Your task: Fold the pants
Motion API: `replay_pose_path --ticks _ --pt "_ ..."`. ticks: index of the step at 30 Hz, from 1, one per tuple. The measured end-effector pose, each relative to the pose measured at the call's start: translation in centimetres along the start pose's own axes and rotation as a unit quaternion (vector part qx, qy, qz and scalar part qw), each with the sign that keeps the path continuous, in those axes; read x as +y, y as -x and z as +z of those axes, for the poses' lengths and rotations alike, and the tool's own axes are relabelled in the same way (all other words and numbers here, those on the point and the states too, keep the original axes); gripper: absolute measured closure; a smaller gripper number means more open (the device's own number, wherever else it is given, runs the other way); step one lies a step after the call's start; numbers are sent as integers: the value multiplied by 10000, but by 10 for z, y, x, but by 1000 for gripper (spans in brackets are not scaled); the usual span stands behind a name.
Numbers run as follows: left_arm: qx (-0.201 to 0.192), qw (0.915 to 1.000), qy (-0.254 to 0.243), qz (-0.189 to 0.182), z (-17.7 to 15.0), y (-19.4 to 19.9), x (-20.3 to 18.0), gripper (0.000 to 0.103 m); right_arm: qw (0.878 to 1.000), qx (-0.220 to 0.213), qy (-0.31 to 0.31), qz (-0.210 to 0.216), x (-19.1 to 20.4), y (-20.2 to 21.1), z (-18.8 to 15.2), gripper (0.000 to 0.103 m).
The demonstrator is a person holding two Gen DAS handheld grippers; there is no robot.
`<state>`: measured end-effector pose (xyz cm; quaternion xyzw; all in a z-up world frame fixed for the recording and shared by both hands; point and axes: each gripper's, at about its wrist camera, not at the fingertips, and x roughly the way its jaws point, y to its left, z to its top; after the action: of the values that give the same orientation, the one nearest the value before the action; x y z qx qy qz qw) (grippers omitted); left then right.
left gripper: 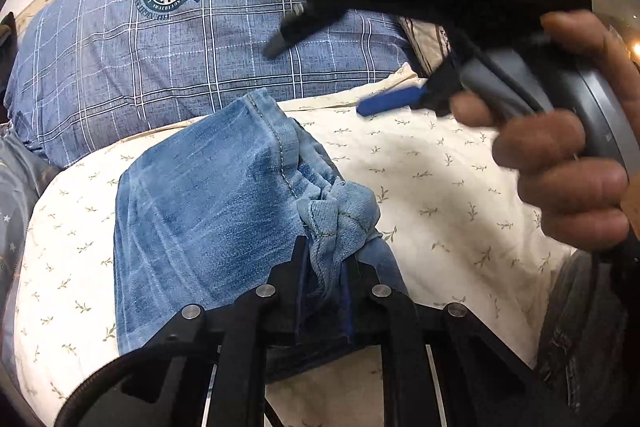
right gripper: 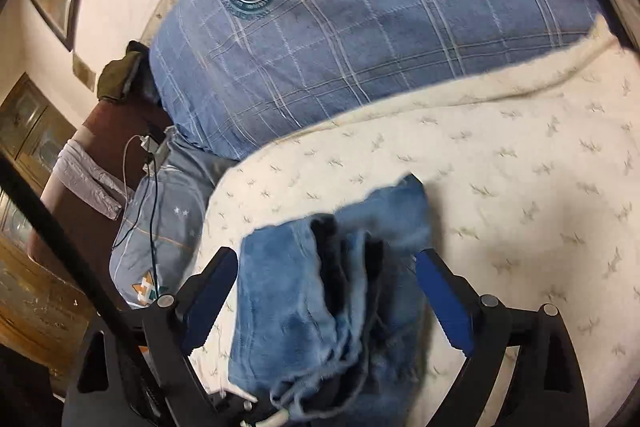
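The blue jeans [left gripper: 208, 211] are seen folded into a thick bundle on the bed [left gripper: 440, 187], which is covered with a cream sheet printed with small leaves. In the left wrist view the left gripper [left gripper: 326, 291] is closed on a bunched hem of the jeans, and the cloth is pinched tightly between the two jaws. In the same view the right gripper [left gripper: 320, 67] is held above the bed by the person's right hand [left gripper: 568, 163], blurred, with its jaws wide apart and nothing between them. In the right wrist view the right gripper [right gripper: 326, 267] is seen open, and the jeans [right gripper: 304, 299] lie below and between the jaws, but no contact with the blue pads [right gripper: 212, 291] can be told because of the blur. Behind the jeans a large blue checked pillow [left gripper: 180, 51] with a round badge is placed at the head of the bed, close to the cloth but not touching it. Beside the bed, on the left in the right wrist view, a grey pillow with stars [right gripper: 168, 211], a thin cable [right gripper: 152, 211] and a brown piece of furniture [right gripper: 92, 187] are seen. A dark wooden cabinet [right gripper: 28, 131] stands further left.
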<state>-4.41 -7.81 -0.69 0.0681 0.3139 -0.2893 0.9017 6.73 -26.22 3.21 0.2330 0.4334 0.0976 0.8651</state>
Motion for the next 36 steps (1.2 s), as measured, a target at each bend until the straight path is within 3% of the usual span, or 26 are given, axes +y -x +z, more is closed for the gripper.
replay_pose_path --ticks 3,5,6,7,8,10,12,13,15,17,18,21,23,25,28,30,33,36 --pt "-25 9998 -167 98 8 -7 3 89 9987 393 -307 66 -13 -21 -8 21" --pt "-15 9998 -192 96 10 -12 6 89 9966 737 -363 115 -15 -41 -10 35" --pt "-7 9998 -177 75 9 -12 6 89 9954 882 -368 7 -14 -53 -10 44" --pt "7 9999 -157 28 10 -13 7 89 9948 956 -317 -169 -12 -60 -12 72" --pt "-12 9999 -128 9 11 -11 8 89 9950 935 -242 -246 -9 -59 -12 87" --pt "-149 9998 -68 -146 13 -4 11 89 9980 613 -98 -71 1 -35 -10 93" --pt "-216 9995 -85 -209 14 -1 8 88 9994 345 74 -21 9 -14 -10 94" --pt "-144 9996 -105 -212 13 -4 7 87 9993 261 167 -199 9 -12 -10 95" --pt "123 9994 -137 -293 8 -15 6 82 9966 558 79 -600 -3 -32 -10 95" --pt "139 9992 -221 -299 7 -17 4 78 9931 980 -294 -567 -25 -50 -14 93" --pt "90 9990 -230 -373 8 -13 4 69 9929 1001 -411 -496 -29 -49 -15 90" --pt "71 9958 -212 -885 11 1 3 60 9957 741 -336 -435 -21 -30 -10 77" --pt "93 9939 -196 -1081 13 12 8 60 9971 571 -355 -361 -20 -14 -12 48" --pt "-52 9916 76 -1290 17 31 23 60 9979 323 -520 -211 -25 6 -20 41" --pt "-322 9901 713 -1161 19 50 62 48 9980 165 -605 -68 -21 20 -41 41" --pt "-400 9899 1135 -753 18 54 88 45 9983 142 -561 -12 -13 24 -57 43" --pt "-182 9863 1641 -33 12 43 125 46 9998 118 -118 -64 13 25 -73 55" --pt "193 9772 2113 9 -1 25 148 47 9979 293 373 -434 33 9 -79 68"
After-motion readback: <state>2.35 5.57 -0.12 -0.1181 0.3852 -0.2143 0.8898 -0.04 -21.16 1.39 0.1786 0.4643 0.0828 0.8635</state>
